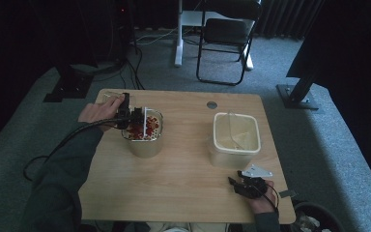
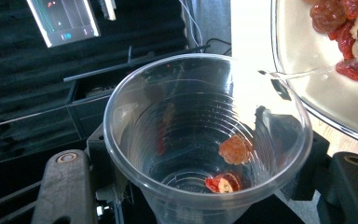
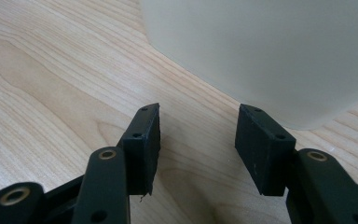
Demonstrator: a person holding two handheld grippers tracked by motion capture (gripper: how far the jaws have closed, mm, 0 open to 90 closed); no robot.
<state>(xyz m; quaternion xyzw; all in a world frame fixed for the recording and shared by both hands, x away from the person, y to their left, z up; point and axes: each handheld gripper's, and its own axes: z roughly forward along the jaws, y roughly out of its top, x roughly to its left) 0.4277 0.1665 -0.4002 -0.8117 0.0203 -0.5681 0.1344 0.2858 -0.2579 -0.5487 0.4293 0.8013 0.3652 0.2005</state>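
A wooden table [image 1: 183, 169] holds a tub [image 1: 235, 139] and a fruit bowl [image 1: 144, 133]. The left gripper [image 1: 128, 116] clamps a clear cup [image 2: 205, 140] over the bowl; the right gripper [image 3: 198, 144] rests open, empty. Tilting further could spill the cup's two pieces [image 2: 228, 163].

bare table [image 1: 183, 169] between 2 containers, cream tub [image 3: 270, 51] blocking right gripper [image 3: 198, 135]

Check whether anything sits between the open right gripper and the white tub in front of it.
Nothing visible does. The right gripper has open, empty jaws, and between them and the white tub lies bare wooden table. The tub's wall rises just beyond the fingertips.
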